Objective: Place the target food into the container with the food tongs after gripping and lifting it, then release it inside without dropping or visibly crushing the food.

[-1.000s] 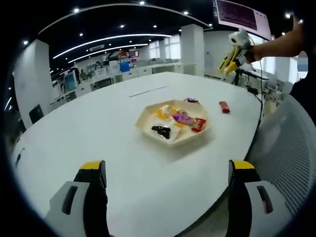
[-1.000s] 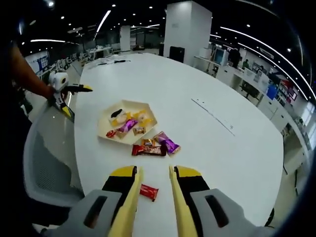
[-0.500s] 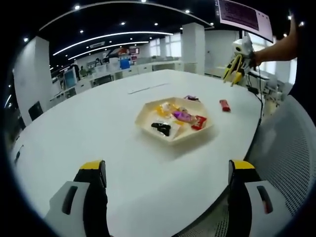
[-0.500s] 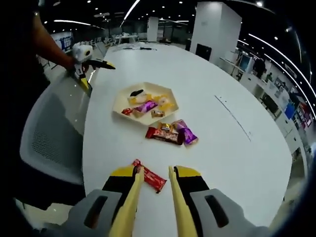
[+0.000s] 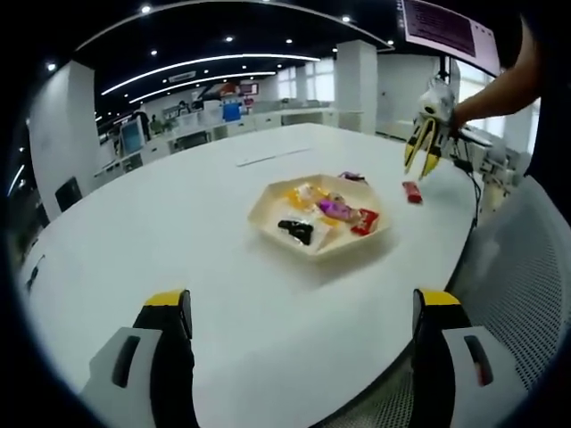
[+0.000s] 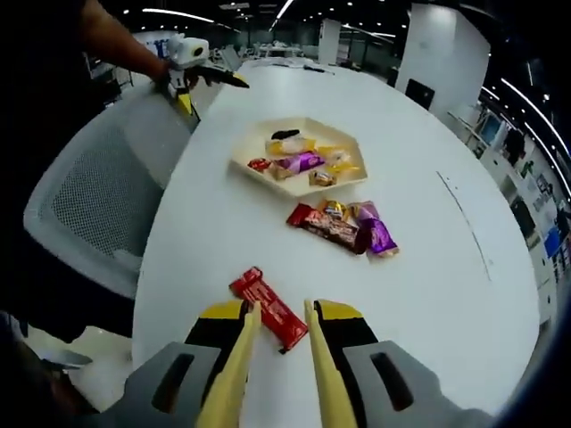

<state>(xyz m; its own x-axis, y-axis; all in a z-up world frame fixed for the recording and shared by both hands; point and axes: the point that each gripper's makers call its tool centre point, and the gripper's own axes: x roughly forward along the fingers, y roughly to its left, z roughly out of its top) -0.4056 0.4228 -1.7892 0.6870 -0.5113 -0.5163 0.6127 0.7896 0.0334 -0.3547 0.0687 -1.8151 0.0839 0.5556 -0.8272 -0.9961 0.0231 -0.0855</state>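
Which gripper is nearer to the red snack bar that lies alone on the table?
The right gripper: the red snack bar lies just before its tips. The left gripper hovers at the table's far edge, beyond the tray.

Wide bare counter between the left tongs and the tray; nothing in the way there, and those tongs stand wide apart. In the right gripper view, the red bar lies just ahead of the right tongs, its near end between the narrow yellow tips. Beyond it a heap of wrapped snacks sits between the bar and the tray, blocking a straight low path; bare counter on either side of the heap. Tray top open but crowded with wrapped pieces. A mesh chair hugs the counter edge near the tray.
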